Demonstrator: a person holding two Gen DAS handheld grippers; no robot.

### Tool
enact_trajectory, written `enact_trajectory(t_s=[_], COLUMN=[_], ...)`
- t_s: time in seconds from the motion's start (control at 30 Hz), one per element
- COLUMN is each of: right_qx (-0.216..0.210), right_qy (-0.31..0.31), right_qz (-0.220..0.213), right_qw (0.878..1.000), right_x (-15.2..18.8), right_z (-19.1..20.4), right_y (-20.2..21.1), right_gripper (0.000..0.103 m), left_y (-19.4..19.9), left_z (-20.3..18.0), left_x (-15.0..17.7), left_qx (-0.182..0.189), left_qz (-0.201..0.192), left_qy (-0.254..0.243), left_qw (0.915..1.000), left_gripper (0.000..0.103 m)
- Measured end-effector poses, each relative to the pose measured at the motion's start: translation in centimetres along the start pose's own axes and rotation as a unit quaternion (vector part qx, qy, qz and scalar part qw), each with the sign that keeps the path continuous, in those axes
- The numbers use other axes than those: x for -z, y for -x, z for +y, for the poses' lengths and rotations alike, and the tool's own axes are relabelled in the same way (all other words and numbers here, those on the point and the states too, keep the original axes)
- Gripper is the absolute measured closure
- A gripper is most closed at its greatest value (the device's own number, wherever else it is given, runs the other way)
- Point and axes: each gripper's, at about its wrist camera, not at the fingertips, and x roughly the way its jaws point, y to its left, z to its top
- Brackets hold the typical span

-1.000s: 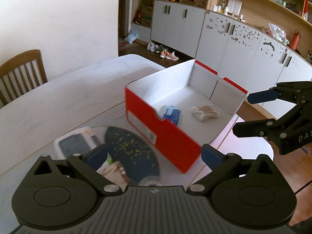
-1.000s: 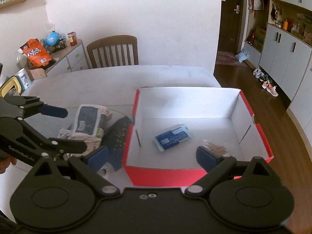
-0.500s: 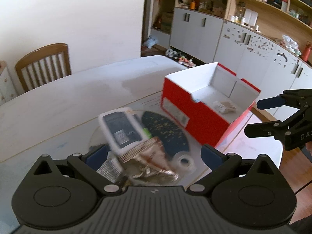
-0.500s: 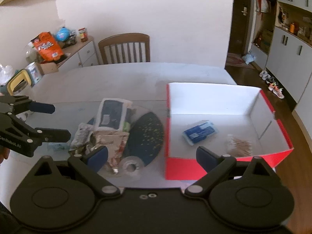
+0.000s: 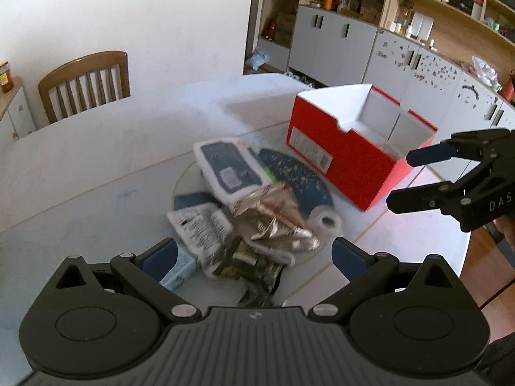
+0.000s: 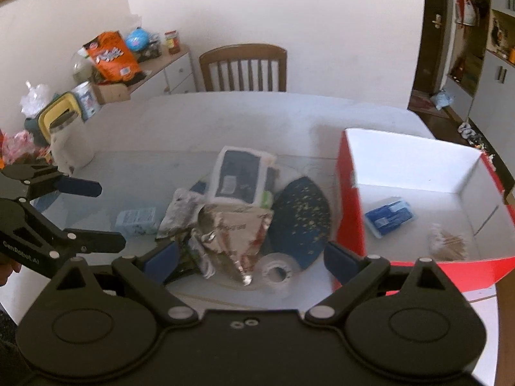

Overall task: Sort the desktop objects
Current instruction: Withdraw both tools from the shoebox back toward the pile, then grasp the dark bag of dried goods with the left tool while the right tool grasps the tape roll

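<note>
From the left wrist view, the left tool (image 5: 254, 254) hangs wide and empty over a heap of packets on the table (image 5: 96, 167). Directly ahead of its fingers lie a crumpled foil wrapper (image 5: 273, 212), a printed sachet (image 5: 201, 225) and a roll of tape (image 5: 325, 222); beyond them sits a tissue pack (image 5: 230, 167), with the red box (image 5: 347, 157) further off to the right. The heap overlaps, so closing here could pinch two packets at once or let the slick foil slip out.

From the right wrist view, the right tool (image 6: 249, 259) is also wide and empty, with the foil wrapper (image 6: 231, 228) between its fingers and the tape roll (image 6: 276, 271) just ahead. The left tool (image 6: 93, 215) hovers near, to its left. Both reaching into one heap risks a collision, or nudging the small blue carton (image 6: 136, 220) away.
</note>
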Motion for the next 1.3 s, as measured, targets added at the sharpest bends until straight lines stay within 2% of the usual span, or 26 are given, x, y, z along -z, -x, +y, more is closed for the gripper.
enact_trajectory(t_s=[0.43, 0.77, 1.0, 1.2, 1.3], right_qx=[0.007, 0.017, 0.034, 0.051, 0.056], right_qy=[0.002, 0.000, -0.001, -0.016, -0.016], right_qz=[0.030, 0.043, 0.055, 0.052, 0.059], right_qw=[1.000, 0.999, 0.998, 0.997, 0.997], right_x=[2.0, 3.2, 3.8, 4.1, 4.3], right_z=[0.2, -0.3, -1.0, -1.8, -2.3], right_y=[-4.0, -6.3, -8.1, -9.3, -9.9], right_gripper=[0.008, 0.011, 0.013, 0.022, 0.025], left_y=[-2.2, -4.2, -5.2, -5.7, -6.1], left_z=[0.2, -0.3, -0.5, -0.8, -0.9], left_x=[4.2, 5.9, 6.6, 7.2, 7.6], left_qx=[0.017, 0.026, 0.031, 0.031, 0.035], left_qz=[0.007, 0.021, 0.015, 0.011, 0.016], left_qy=[-0.008, -0.024, -0.028, -0.036, -0.043], left_qw=[0.9998, 0.9992, 0.9990, 0.9988, 0.9983], left_gripper=[0.001, 0.001, 0.001, 0.002, 0.007])
